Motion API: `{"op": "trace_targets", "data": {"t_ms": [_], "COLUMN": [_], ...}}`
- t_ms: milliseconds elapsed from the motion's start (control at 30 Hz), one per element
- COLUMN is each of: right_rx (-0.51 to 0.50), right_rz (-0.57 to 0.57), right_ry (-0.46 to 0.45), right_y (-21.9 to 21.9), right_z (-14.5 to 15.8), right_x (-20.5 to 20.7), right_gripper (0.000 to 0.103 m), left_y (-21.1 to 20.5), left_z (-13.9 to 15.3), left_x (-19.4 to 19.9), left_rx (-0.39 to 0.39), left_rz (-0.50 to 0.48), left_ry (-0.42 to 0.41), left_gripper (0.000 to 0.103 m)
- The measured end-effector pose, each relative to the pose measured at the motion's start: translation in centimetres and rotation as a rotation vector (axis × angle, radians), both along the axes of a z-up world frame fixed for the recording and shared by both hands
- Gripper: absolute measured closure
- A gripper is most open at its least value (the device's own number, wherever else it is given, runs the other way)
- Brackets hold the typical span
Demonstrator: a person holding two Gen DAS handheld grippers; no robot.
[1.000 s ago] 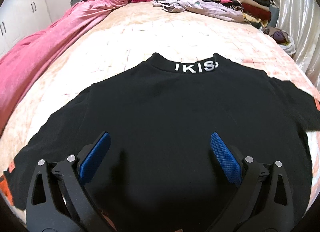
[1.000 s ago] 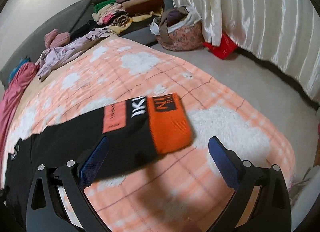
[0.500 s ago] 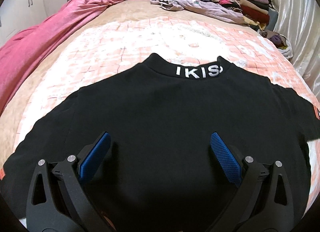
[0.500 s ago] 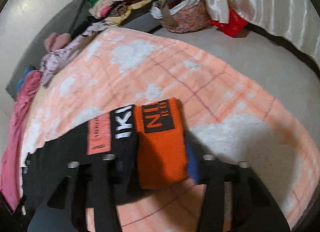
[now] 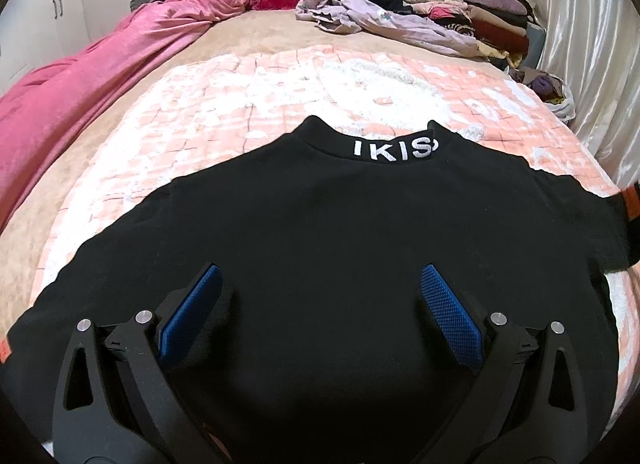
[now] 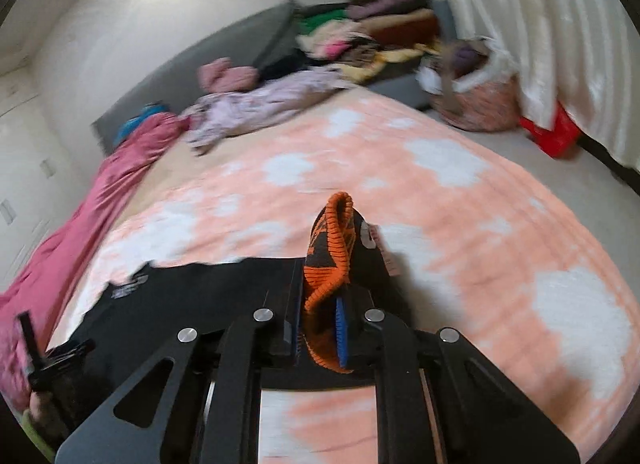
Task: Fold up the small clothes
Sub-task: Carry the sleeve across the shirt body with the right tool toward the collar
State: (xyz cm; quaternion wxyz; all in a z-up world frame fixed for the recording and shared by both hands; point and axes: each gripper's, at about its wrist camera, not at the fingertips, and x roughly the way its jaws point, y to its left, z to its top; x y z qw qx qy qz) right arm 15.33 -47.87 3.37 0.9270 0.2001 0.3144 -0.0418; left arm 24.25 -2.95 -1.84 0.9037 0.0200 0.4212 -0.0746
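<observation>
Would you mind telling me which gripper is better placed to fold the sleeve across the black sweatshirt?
Right: the right gripper is already shut on the orange ribbed cuff; the left gripper is open over the black sweatshirt.

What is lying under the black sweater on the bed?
The black sweater lies on a peach-and-white blanket, visible around it. Anything directly beneath the sweater is covered.

Black sweater point(image 5: 320, 256), orange cuff point(image 6: 330, 260), peach-white blanket point(image 5: 280, 91)
</observation>
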Motion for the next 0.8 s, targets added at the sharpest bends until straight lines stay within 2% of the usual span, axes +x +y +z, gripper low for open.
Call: {"op": "trace_targets", "data": {"t_ms": [200, 400, 633, 800], "right_rx": [0.029, 0.056, 0.072, 0.091], "right_rz": [0.18, 0.334, 0.432, 0.47], "right_ry": [-0.029, -0.004, 0.033, 0.048], "right_y": [8.1, 15.5, 21.8, 24.6], "right_z": [2.0, 2.1, 1.6, 1.4], "right_x": [3.3, 5.8, 7.9, 8.9], "right_gripper": [0.091, 0.091, 0.091, 0.089], "left_y": [1.3, 2.3, 2.8, 2.8], "left_z": [0.7, 1.4, 1.1, 0.9], "left_x": [-0.5, -0.9, -0.9, -1.1], "left_rx": [-0.026, -0.044, -0.068, -0.077], "left_rz": [0.012, 0.022, 0.013, -0.006], "left_ry": [-0.008, -0.023, -0.001, 0.012], "left_gripper": [0.009, 0.009, 0.009, 0.011]}}
